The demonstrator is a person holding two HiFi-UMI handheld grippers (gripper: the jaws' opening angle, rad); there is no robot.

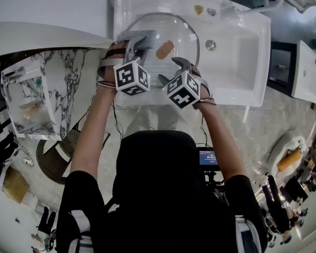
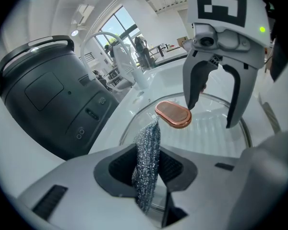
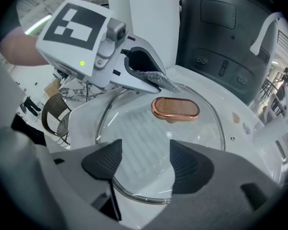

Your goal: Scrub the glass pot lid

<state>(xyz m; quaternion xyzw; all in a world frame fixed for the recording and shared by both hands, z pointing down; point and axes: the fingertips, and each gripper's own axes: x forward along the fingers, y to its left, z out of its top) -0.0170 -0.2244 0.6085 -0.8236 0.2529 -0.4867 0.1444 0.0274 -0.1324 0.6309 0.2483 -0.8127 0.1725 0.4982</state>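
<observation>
A round glass pot lid [image 1: 185,31] with a copper knob [image 1: 165,49] lies in the white sink [image 1: 242,62]. My left gripper [image 1: 139,42] is over the lid's left edge, shut on a grey metal-mesh scrubber [image 1: 132,36]. In the left gripper view the scrubber [image 2: 148,159] stands pinched between the jaws, its tip close to the knob [image 2: 173,114]. My right gripper [image 1: 173,71] hovers open over the lid's near rim. Below its spread jaws in the right gripper view lies the lid [image 3: 144,133], with the knob [image 3: 175,108] beyond. Nothing is between that gripper's [image 3: 145,164] pads.
The sink's drain [image 1: 210,45] lies right of the lid. A white faucet [image 2: 120,56] rises at the sink's far side. A dark grey bin-like appliance [image 2: 48,95] stands just beyond the sink. A marble counter [image 1: 68,78] lies left of it.
</observation>
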